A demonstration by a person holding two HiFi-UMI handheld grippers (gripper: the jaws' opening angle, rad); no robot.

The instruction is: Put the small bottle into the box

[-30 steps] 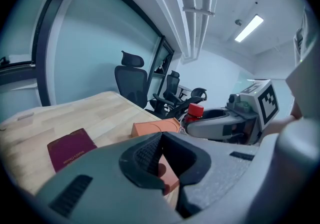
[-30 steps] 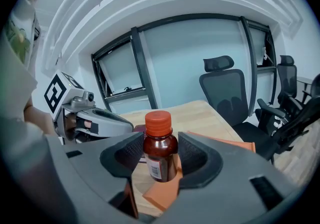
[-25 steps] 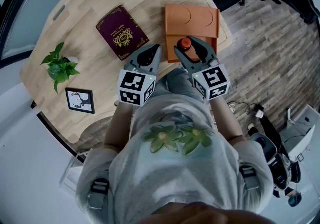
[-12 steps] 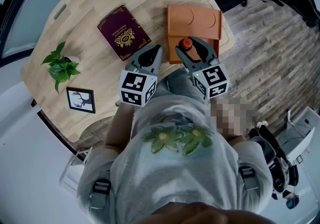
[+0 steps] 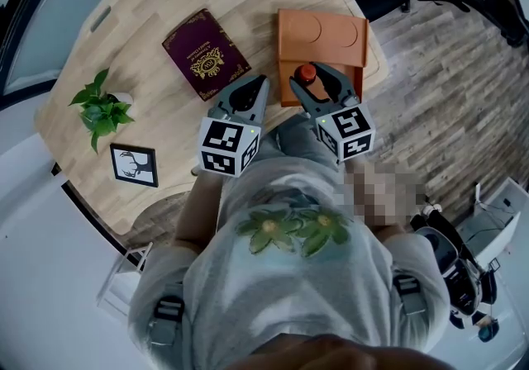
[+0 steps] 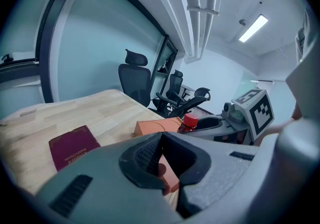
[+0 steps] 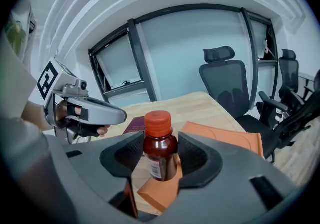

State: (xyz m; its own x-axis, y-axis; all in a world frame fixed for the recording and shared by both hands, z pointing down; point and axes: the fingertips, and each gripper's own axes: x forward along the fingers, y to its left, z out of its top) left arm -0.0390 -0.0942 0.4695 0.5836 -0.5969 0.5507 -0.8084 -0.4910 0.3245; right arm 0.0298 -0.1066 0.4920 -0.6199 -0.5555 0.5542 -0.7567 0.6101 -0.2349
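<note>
Bare table between passport and box; left tool beside box.

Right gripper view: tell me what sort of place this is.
Probably an office or meeting room. High-backed swivel office chairs stand beyond a wooden table, dark-framed glass partitions wall the space, and the left gripper view shows a strip light on the ceiling.

In the head view the right gripper hides the small bottle below its red cap and part of the box. The print on its label is too small to read.
</note>
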